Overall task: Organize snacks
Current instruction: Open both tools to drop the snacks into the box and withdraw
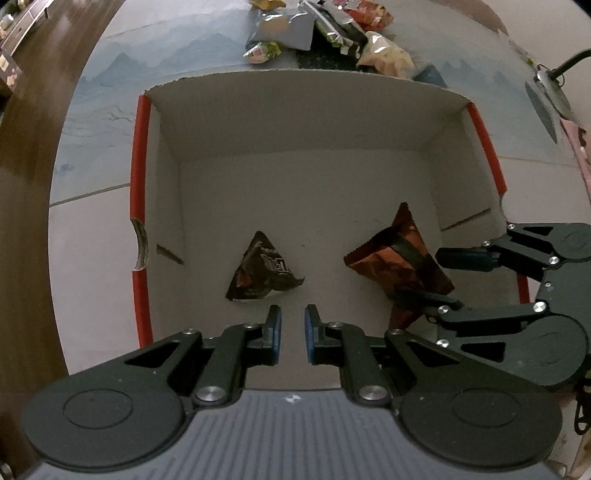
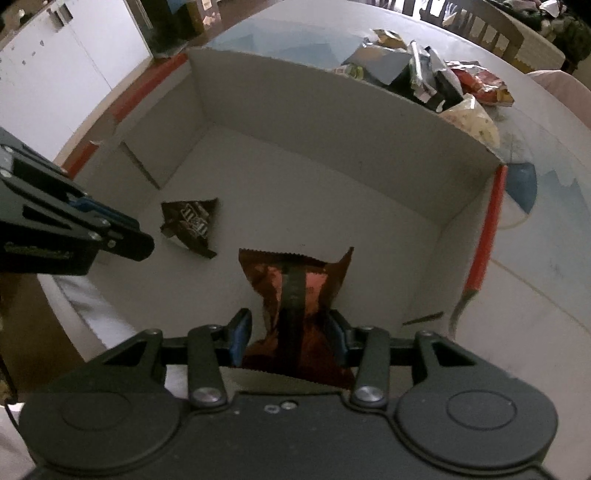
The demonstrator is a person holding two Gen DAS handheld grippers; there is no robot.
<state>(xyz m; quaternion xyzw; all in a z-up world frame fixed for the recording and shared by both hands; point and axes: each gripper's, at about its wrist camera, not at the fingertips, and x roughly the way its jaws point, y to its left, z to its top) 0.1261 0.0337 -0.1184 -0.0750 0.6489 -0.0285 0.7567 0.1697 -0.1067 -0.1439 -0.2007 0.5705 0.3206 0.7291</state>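
The left gripper [image 1: 292,326] is closest to us, and its two black jaws with blue pads sit a little apart with nothing between them. Just in front of its tips lies a small dark three-cornered snack packet [image 1: 262,271] on the floor of the big white cardboard box with red edges [image 1: 139,177].

The right gripper [image 2: 290,334] has its jaws spread around a shiny red-brown snack bag with a black stripe [image 2: 295,291]. The bag sits between the blue pads. One pad looks close against the bag, but I cannot tell if they squeeze it. The bag's far end is down in the box, off to the right of the left gripper's tips.

Far past the jaws, behind the box's back wall, a pile of crinkly snack bags [image 1: 325,29] lies on the pale blue and white table [image 1: 96,229].
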